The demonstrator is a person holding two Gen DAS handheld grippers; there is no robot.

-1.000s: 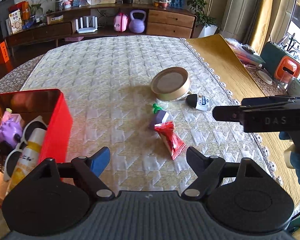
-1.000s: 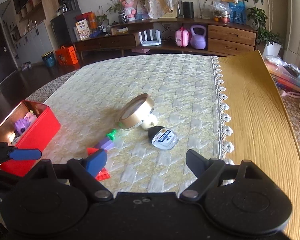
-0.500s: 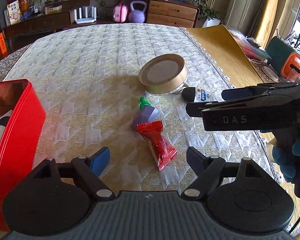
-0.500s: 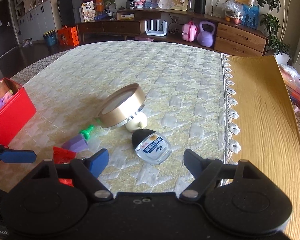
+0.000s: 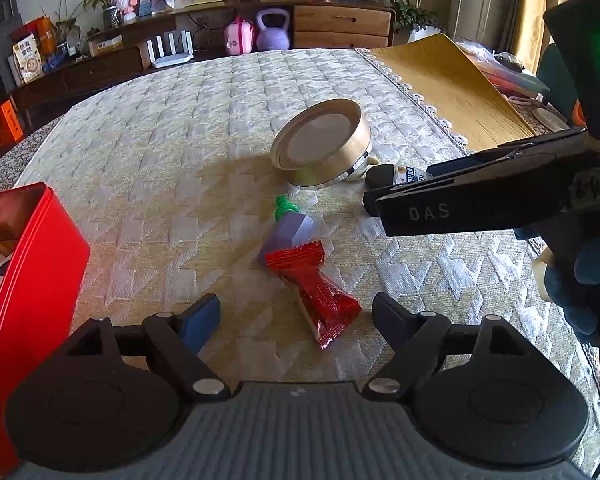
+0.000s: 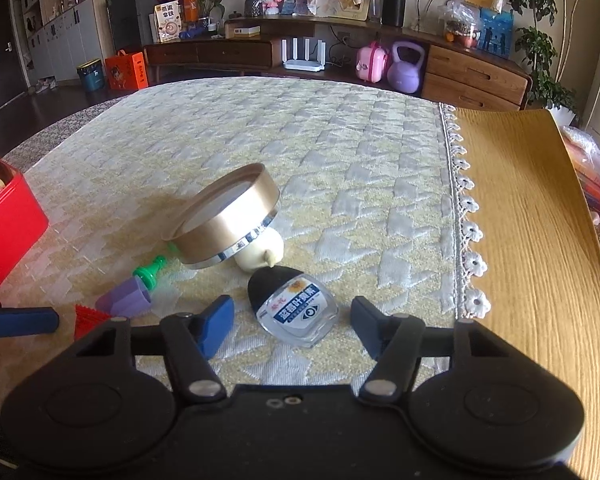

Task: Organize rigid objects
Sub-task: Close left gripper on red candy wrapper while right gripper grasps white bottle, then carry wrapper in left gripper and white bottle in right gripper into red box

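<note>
Left hand-held gripper (image 5: 296, 320): jaws spread wide, nothing held, nothing touched. Positioned low over the counter (image 5: 180, 152), with the red packet (image 5: 312, 288) lying between and just ahead of the fingers. Packet top end overlapping the purple block (image 5: 290, 232), which carries a green cap (image 5: 283, 205). Red box (image 5: 32, 280) at the left edge, well apart from the loose items.

Right hand-held gripper (image 6: 292, 322): jaws spread wide, nothing held. Positioned astride the bottle (image 6: 294, 304), 1 finger on each side, clear gaps visible on both sides; no contact seen. Bottle lying on its side, black cap pointing away, label facing up. Cap tip just beside a cream object (image 6: 260, 250), contact not determinable. Gold tin (image 6: 228, 220) tilted, leaning on that cream object. Purple block (image 6: 124, 300) and packet corner (image 6: 88, 318) to the left of the bottle.
</note>
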